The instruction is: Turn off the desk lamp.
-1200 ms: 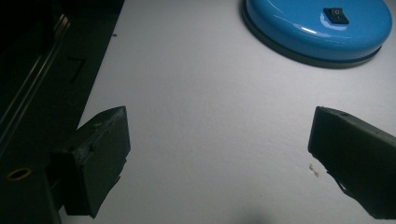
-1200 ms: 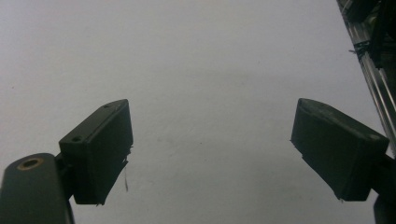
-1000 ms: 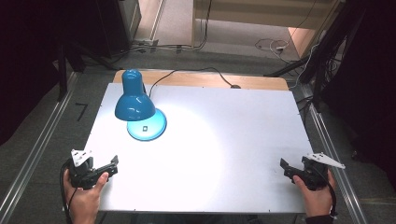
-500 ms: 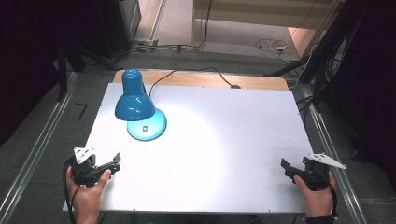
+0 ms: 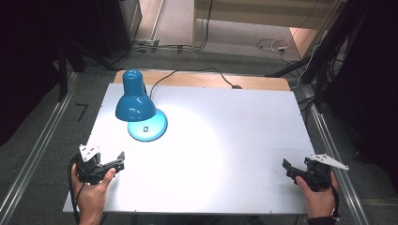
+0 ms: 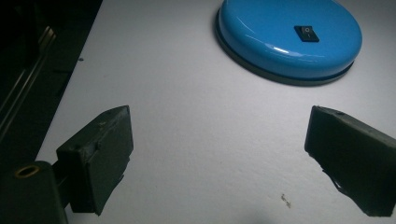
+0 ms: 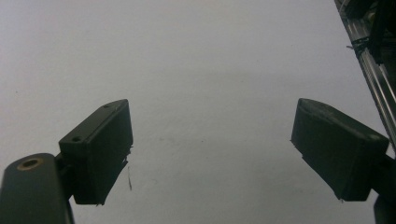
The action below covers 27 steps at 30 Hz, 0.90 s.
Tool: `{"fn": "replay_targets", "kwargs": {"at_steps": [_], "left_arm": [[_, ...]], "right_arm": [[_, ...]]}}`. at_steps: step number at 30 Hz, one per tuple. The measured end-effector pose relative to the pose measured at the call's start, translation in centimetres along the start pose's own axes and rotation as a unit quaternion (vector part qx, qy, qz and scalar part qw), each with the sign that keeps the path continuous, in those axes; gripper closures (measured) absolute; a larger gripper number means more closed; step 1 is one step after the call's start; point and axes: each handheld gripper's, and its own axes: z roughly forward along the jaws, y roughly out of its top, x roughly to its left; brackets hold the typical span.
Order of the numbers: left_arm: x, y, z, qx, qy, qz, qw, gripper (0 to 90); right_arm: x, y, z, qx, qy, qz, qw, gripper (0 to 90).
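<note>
High view: lit lamp [image 5: 136, 101] stands at desk's [image 5: 225, 140] far left, well apart from both grippers.
Left gripper [image 5: 118, 160]: near-left edge, jaws wide open, empty, facing lamp base [image 6: 289, 37].
Right gripper [image 5: 287, 168]: near-right corner, jaws wide open, empty.

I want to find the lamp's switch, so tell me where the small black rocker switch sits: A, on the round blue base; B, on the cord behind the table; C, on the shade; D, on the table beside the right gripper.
A: the black rocker switch sits on top of the lamp's round blue base, ahead of the open left gripper.
</note>
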Motion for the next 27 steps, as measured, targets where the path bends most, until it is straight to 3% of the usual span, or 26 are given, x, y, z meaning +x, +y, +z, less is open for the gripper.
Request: {"fn": "replay_targets", "kwargs": {"at_steps": [27], "left_arm": [[-0.5,1.2,1.3,-0.008,-0.005,0.002,1.0,12.4]], "right_arm": [[0.0,0.0,0.1,0.003,-0.006,-0.004,1.0,11.1]]}}
